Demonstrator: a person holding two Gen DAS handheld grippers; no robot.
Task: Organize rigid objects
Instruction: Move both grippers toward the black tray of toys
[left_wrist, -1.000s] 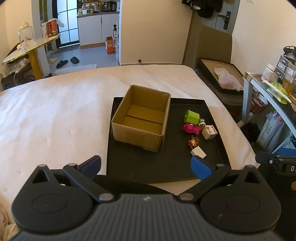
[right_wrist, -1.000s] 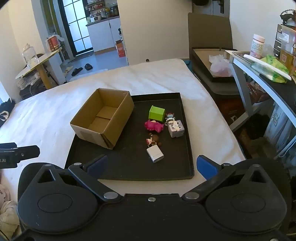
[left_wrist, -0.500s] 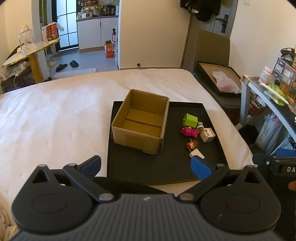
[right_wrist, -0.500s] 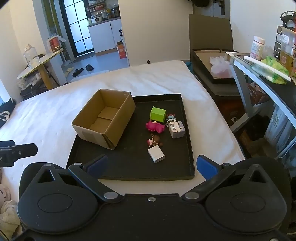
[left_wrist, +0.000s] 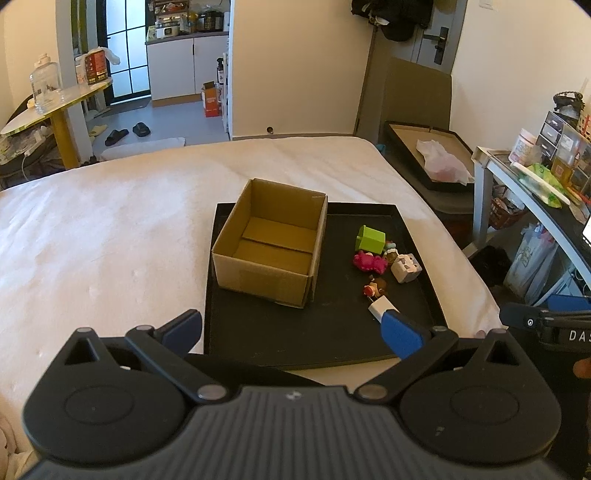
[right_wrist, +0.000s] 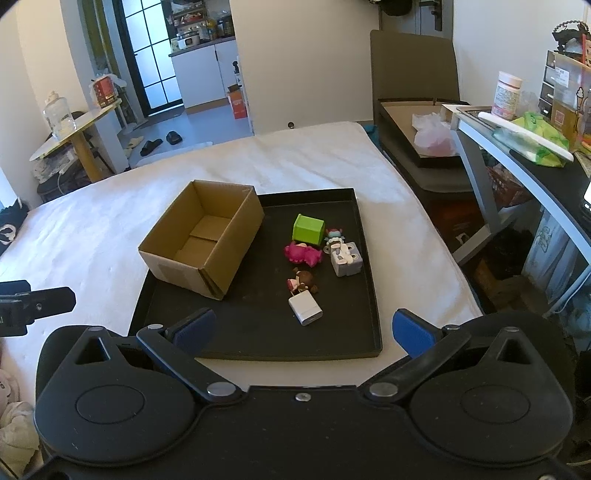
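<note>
A black tray (left_wrist: 295, 343) (right_wrist: 369, 280) lies on a white bed. On its left half stands an empty cardboard box (left_wrist: 271, 240) (right_wrist: 201, 238). To the right of the box lie a green cube (right_wrist: 308, 229) (left_wrist: 370, 239), a pink toy (right_wrist: 303, 254) (left_wrist: 369, 261), a grey-white cube (right_wrist: 346, 259) (left_wrist: 405, 268), a small brown figure (right_wrist: 302, 280) (left_wrist: 375, 288) and a white block (right_wrist: 305, 307) (left_wrist: 379, 307). My left gripper (left_wrist: 291, 330) and right gripper (right_wrist: 303, 328) both hover open near the tray's front edge, holding nothing.
The white bed (left_wrist: 110, 229) spreads left of the tray. A desk (right_wrist: 535, 162) with bottles and bags stands on the right, with a flat box (right_wrist: 417, 136) beside the bed. A yellow side table (left_wrist: 55, 107) is far left.
Both grippers have drawn back and up a little, so the tray and box look slightly farther off. Nothing on the tray has moved.
</note>
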